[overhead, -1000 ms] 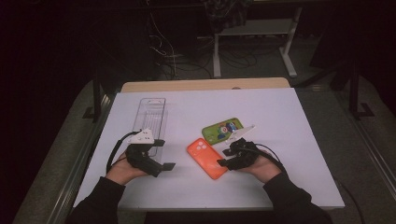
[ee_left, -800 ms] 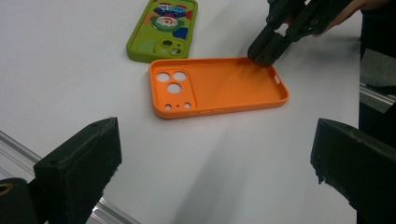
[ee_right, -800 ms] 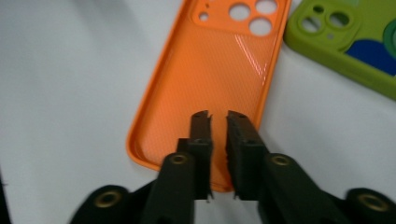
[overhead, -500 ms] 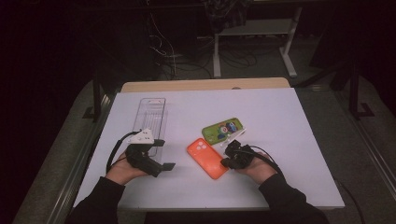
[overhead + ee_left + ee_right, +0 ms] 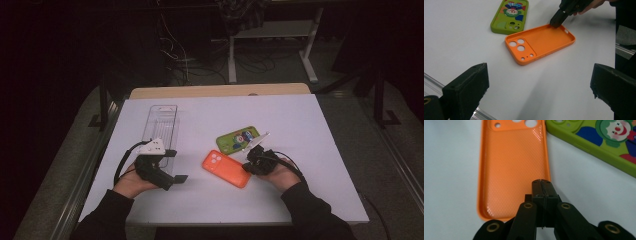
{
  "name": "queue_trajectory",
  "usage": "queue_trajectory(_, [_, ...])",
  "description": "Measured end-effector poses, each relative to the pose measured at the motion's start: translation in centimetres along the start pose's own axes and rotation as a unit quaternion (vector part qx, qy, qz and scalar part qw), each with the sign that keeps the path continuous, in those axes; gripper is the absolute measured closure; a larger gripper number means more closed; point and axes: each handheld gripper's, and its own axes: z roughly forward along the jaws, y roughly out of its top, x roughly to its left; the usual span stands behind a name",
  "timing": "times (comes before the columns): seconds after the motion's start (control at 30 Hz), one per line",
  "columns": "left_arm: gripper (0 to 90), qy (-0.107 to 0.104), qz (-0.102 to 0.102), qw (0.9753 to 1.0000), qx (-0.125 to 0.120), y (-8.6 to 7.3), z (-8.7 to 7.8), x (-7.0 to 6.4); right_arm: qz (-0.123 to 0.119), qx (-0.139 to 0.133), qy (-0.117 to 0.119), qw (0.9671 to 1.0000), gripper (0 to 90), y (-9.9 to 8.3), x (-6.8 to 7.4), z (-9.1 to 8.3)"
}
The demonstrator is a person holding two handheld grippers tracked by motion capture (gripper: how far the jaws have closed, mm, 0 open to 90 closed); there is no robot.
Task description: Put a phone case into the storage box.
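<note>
At the orange case's long edge, my right gripper (image 5: 541, 185) has its fingers pressed together.
Its tips sit at the wall of the orange case (image 5: 541, 45), which lies hollow side up on the white surface (image 5: 300, 120) just beside the green case (image 5: 238, 139); whether they pinch it I cannot tell. My left gripper (image 5: 539, 82) waits wide open. I judge the pickup barely begun: nothing lifted yet.

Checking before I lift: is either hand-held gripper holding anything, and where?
Cannot tell for the right hand-held gripper: shut at the orange case side rim. The left hand-held gripper is open, empty.
</note>
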Motion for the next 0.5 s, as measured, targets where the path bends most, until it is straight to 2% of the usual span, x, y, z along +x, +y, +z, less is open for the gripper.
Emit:
queue_trajectory(0.07, [1.5,0.0,-0.001,1.0,0.001,0.0,0.1,0.0,0.003,-0.006,0.007,1.0,86.2,0.0,0.0,-0.2])
queue_trajectory(0.13, [1.5,-0.002,-0.001,1.0,0.003,-0.1,0.0,0.0,0.001,-0.02,0.015,0.9997,82.3,-0.1,-0.1,-1.2])
queue_trajectory(0.23, [1.6,-0.002,-0.001,1.0,0.002,0.0,0.1,-0.1,0.009,-0.044,0.016,0.9989,72.3,-0.6,-0.8,-3.0])
queue_trajectory(0.27, [1.7,-0.002,-0.001,1.0,0.002,0.0,0.1,-0.1,0.009,-0.044,0.016,0.9989,72.3,-0.6,-0.8,-3.0])
queue_trajectory(0.4, [1.6,-0.003,0.001,1.0,0.0,-0.1,0.2,-0.1,0.019,-0.056,0.014,0.9982,57.3,-1.8,-1.6,-4.5])
queue_trajectory(0.43, [1.6,-0.003,0.001,1.0,0.001,-0.1,0.2,-0.1,0.03,-0.058,0.017,0.9977,48.7,-2.7,-1.9,-5.2])
queue_trajectory(0.5, [1.7,-0.003,0.001,1.0,0.001,-0.1,0.2,0.0,0.03,-0.059,0.018,0.9976,47.0,-2.9,-2.0,-5.4])
